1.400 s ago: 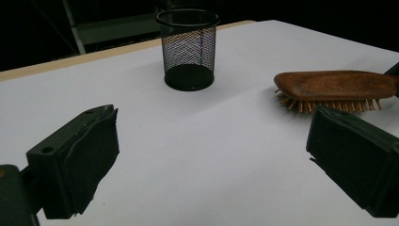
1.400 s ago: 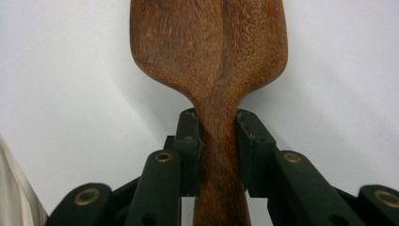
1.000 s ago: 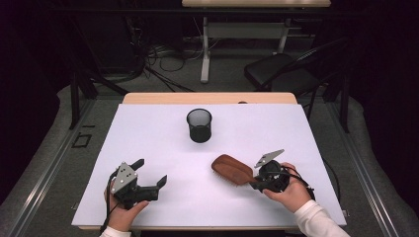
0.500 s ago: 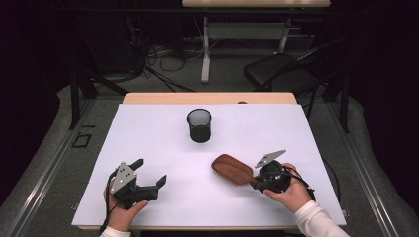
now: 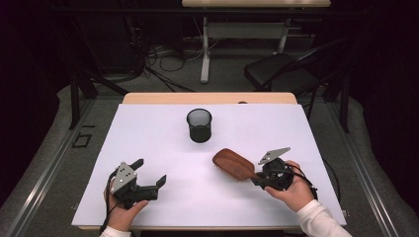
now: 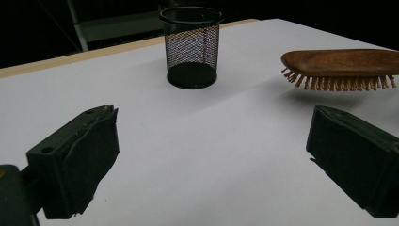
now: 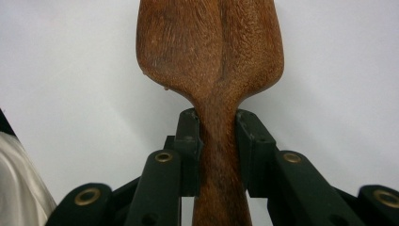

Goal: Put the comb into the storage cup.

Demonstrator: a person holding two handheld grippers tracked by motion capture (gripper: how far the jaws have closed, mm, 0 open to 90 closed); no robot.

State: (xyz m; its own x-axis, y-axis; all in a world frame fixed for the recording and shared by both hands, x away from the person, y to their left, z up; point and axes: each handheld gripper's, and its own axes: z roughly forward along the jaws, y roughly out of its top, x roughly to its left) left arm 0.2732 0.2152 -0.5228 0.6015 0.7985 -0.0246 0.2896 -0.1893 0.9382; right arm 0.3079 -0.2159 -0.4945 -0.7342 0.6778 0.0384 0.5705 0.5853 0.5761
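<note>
A brown wooden hairbrush [image 5: 233, 164] hangs just above the white table [image 5: 163, 143], bristles down, its head pointing left and away. My right gripper [image 5: 258, 179] is shut on the brush's handle [image 7: 219, 155], one jaw pressed on each side. From the left gripper view the hairbrush [image 6: 343, 66] floats at the upper right with a shadow under it. My left gripper [image 5: 148, 174] rests at the front left of the table, open, nothing between its jaws. A black mesh cup [image 5: 199, 125] stands upright at the middle back; the same mesh cup [image 6: 191, 46] sits ahead of the left gripper.
Around the cup and between the two grippers, the white table surface [image 6: 197, 141] is bare. A wooden table edge [image 5: 207, 98] runs along the back. Beyond it a dark chair [image 5: 281, 71] and cables [image 5: 158, 59] lie on the floor.
The right gripper has lifted the hairbrush slightly off the table. The left gripper has stayed in place.
</note>
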